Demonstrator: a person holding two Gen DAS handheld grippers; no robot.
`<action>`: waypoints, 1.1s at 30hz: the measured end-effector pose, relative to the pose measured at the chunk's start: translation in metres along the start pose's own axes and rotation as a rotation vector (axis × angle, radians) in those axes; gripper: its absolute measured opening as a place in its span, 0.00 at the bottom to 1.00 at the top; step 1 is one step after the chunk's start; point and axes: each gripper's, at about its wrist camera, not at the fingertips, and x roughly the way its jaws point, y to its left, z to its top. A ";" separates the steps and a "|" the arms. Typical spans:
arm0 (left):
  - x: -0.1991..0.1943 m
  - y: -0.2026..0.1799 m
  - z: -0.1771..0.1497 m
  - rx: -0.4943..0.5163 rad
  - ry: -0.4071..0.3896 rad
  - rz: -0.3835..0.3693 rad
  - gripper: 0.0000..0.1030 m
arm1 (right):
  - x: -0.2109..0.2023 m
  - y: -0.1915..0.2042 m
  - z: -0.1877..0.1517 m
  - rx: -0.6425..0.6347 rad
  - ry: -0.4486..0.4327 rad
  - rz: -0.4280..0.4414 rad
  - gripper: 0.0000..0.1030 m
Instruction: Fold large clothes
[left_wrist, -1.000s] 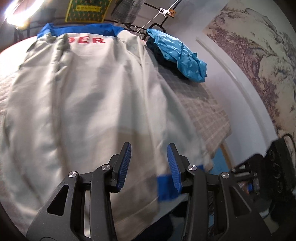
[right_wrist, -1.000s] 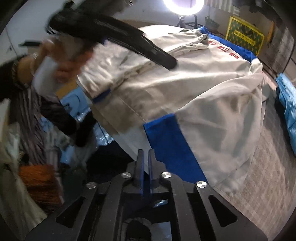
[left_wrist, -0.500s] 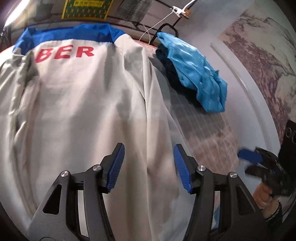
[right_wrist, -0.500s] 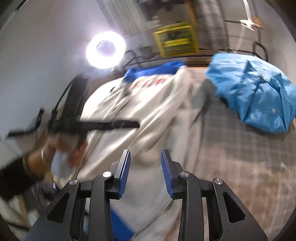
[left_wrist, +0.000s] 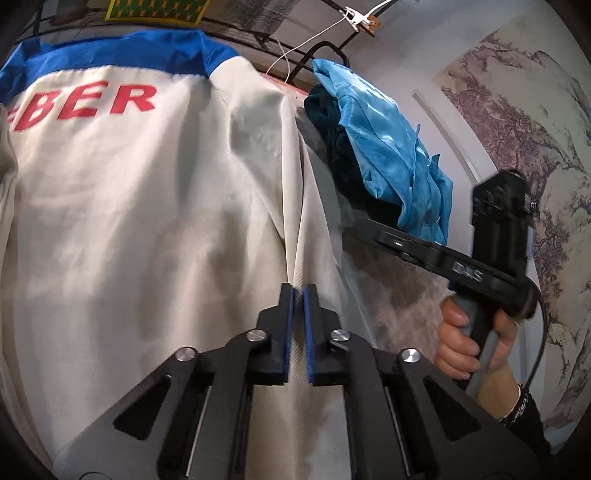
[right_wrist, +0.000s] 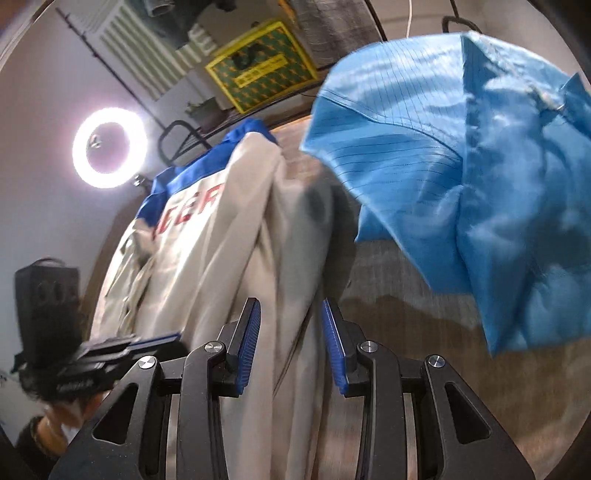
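- White jacket (left_wrist: 147, 221) lies spread back-up on the bed or table surface (left_wrist: 391, 306), blue band (left_wrist: 118, 55) and red lettering (left_wrist: 85, 105) at the far end, hem toward the near end
- Jacket's right edge is already turned in, a long crease (left_wrist: 291, 206) runs near to far; judge this is the side fold in progress
- Left gripper (left_wrist: 297, 295) sits at the near end of that crease, blue pads pressed together with only a thin slit between; looks like it pinches a ridge of the white cloth, though the cloth inside the slit is hard to confirm
- Reason for that grip, as a judgement: pinning the fold line so the panel does not slide while the other hand works
- Right gripper (right_wrist: 290, 325) is spread, jaws apart and straddling the folded right edge of the jacket (right_wrist: 236, 258); pads do not press the cloth yet
- In the left wrist view the right tool (left_wrist: 443, 258) shows at the right, held in a hand (left_wrist: 465, 343), over bare patterned cover just beside the jacket edge
- Blue garment (left_wrist: 388, 147) bunched at the far right, over something dark, apart from the jacket; likely parked there to wait its turn
- Ring light (right_wrist: 110, 147) and yellow-green box (right_wrist: 262, 64) at the far side, off the work area
- Next likely needs right jaws to close on the edge further up; risk is grabbing one layer only, so the fold opens
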 end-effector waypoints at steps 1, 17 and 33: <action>0.000 0.000 0.000 0.001 -0.003 -0.004 0.01 | 0.005 -0.002 0.003 0.009 0.001 0.006 0.32; 0.009 -0.003 0.004 -0.013 -0.003 -0.010 0.20 | 0.016 -0.017 0.012 0.052 -0.007 0.031 0.32; -0.053 0.057 -0.056 -0.168 -0.121 0.141 0.00 | 0.004 -0.008 0.018 0.000 -0.072 -0.008 0.02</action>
